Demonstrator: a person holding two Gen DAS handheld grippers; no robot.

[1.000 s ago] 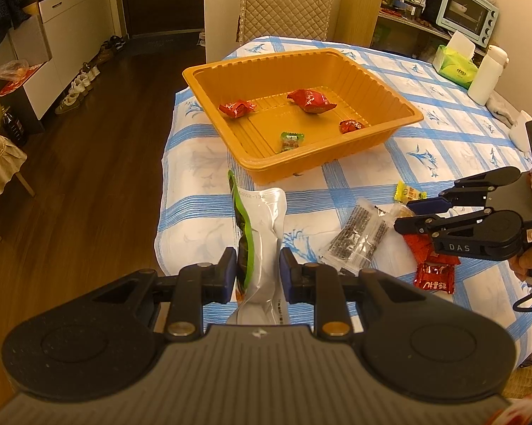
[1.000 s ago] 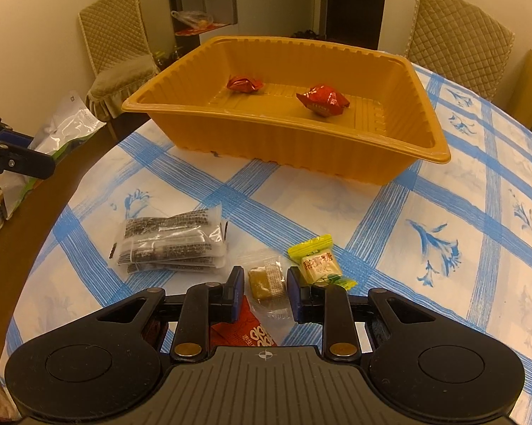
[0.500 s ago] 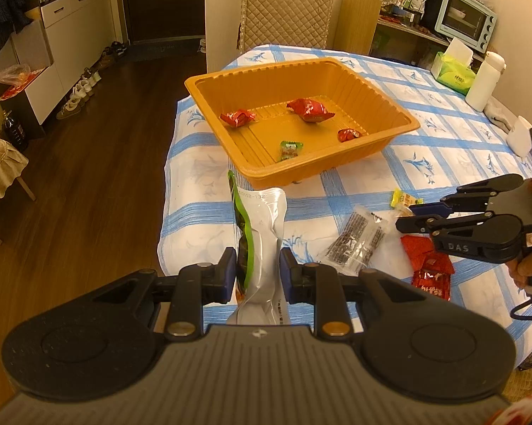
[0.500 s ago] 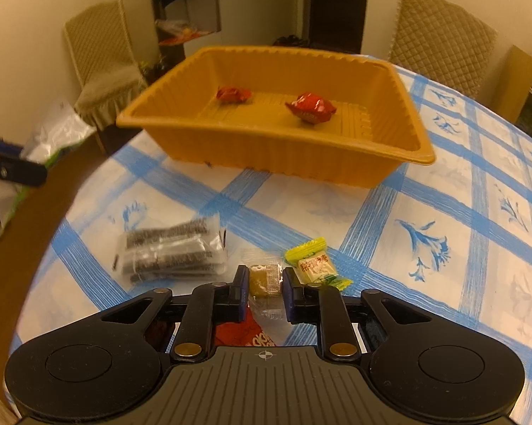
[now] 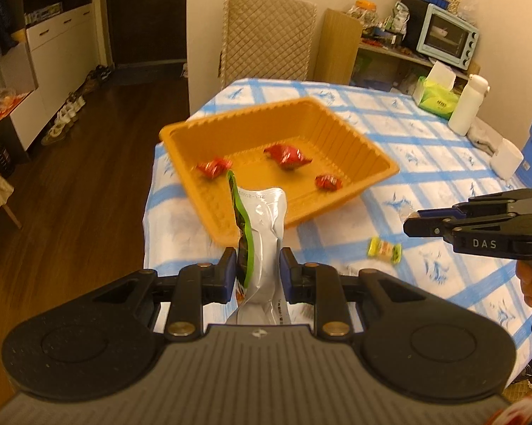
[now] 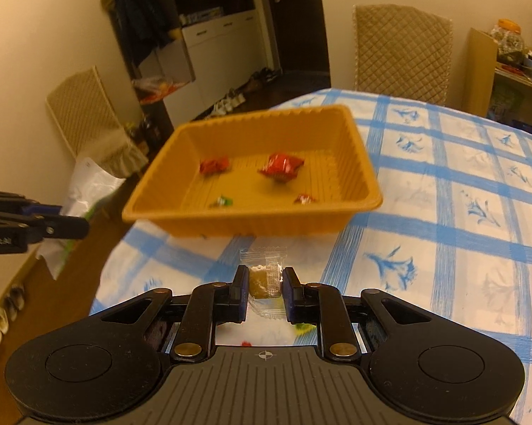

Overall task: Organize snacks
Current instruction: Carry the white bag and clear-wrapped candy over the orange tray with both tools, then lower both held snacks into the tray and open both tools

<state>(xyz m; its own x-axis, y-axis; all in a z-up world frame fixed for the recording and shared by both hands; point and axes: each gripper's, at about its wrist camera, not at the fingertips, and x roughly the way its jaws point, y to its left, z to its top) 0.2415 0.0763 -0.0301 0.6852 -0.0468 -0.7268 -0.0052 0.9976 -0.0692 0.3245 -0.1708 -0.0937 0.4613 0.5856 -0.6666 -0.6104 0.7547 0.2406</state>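
Ahead of both grippers sits a ribbed orange plastic tray; the left gripper pinches a crinkled silver-green pouch upright, the right gripper clamps a clear-wrapped tan candy above the checkered tabletop.

White lettering "DAS" on the right hand-held gripper; printed code ending "112-132" on the silver pouch.

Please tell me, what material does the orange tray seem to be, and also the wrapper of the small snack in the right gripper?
The orange tray looks like thin moulded plastic with a dull sheen: its walls and floor are finely ribbed. The wrapper held by the right gripper seems to be clear plastic film, since the brown snack shows through it and its edges are crimped.
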